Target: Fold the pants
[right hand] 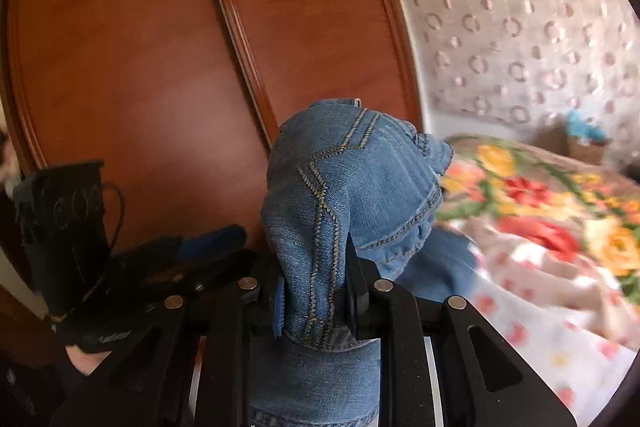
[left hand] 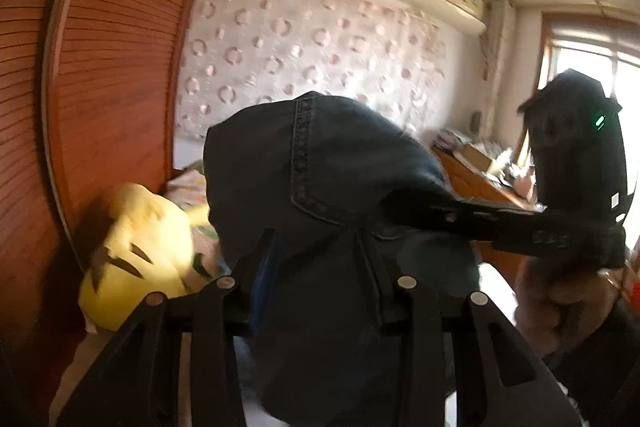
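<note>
Blue denim pants are held up in the air by both grippers. In the left wrist view the pants [left hand: 320,179] look dark and bunch between the fingers of my left gripper [left hand: 316,251], which is shut on them. My right gripper [left hand: 424,207] reaches in from the right and grips the same fabric. In the right wrist view the pants [right hand: 352,179] show lighter blue with stitched seams, clamped in my right gripper [right hand: 316,291]. The left gripper [right hand: 192,247] sits close at the left, its fingertips blurred.
A wooden wardrobe [right hand: 160,47] stands close behind. A bed with a floral blanket [right hand: 540,211] lies at the right. A yellow plush toy [left hand: 132,255] sits at the left. A cluttered desk [left hand: 480,167] stands by the window.
</note>
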Demonstrator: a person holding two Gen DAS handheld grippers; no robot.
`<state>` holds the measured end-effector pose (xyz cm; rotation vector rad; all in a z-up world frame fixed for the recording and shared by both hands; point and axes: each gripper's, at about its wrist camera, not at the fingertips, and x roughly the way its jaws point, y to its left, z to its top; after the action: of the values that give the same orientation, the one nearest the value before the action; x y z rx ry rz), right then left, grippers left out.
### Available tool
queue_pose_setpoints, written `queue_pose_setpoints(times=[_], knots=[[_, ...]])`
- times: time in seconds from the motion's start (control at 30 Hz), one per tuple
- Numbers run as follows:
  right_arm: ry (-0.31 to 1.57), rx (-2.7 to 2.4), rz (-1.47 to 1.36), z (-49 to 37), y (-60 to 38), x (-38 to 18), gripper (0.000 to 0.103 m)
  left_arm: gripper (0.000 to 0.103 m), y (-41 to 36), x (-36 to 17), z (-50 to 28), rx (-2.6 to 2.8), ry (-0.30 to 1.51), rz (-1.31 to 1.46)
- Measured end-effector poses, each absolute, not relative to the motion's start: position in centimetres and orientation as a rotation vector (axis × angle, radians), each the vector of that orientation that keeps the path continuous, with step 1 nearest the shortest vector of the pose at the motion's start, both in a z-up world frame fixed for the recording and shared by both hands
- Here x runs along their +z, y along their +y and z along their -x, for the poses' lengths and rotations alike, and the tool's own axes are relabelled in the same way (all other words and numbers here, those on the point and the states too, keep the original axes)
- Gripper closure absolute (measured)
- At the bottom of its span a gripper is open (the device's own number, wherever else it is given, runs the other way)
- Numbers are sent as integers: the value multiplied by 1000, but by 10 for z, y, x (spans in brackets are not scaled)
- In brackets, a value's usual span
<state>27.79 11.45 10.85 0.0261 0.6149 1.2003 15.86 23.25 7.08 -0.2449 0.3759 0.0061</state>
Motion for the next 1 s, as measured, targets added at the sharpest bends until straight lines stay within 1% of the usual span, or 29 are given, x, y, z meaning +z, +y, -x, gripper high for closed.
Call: queue_pose_setpoints(times=[0.1,0.17,0.23,0.3,0.33,0.37,0.43,0.5,0.67,0.7,0.73,0.8,0.87,0.9,0.93,0.97,1.0], knots=[[599,1240,-163,-305,140,99,83,66,260,73,-171,59,371,232],[660,1225,-288,-331,148,69,83,66,274,62,-186,76,399,239],[741,1153,-281,-351,154,28,82,66,279,42,-201,85,440,247],[861,1033,-195,-368,157,-27,81,66,278,12,-221,75,509,253],[907,984,-168,-375,159,-44,79,66,276,-6,-231,64,548,258],[933,931,-149,-381,155,-59,74,66,272,-23,-238,53,583,262],[896,901,-108,-383,149,-59,52,66,265,-52,-249,30,639,278],[856,867,-20,-382,146,-46,40,66,262,-64,-251,16,654,290],[693,883,83,-378,143,-5,40,66,253,-79,-252,4,683,275],[672,914,98,-377,148,1,42,66,252,-77,-256,4,688,271],[649,971,108,-376,158,10,48,66,252,-80,-256,7,692,269],[639,1055,112,-377,169,15,49,66,248,-77,-253,11,695,277],[686,1055,161,-384,186,6,52,66,246,-82,-250,20,700,281],[711,1023,186,-392,193,-2,58,66,244,-83,-248,23,703,278],[739,979,217,-400,197,-13,72,66,243,-87,-247,24,705,271],[771,921,248,-413,197,-28,76,66,241,-90,-246,26,705,267],[802,893,250,-420,197,-38,76,66,241,-93,-244,25,701,271]])
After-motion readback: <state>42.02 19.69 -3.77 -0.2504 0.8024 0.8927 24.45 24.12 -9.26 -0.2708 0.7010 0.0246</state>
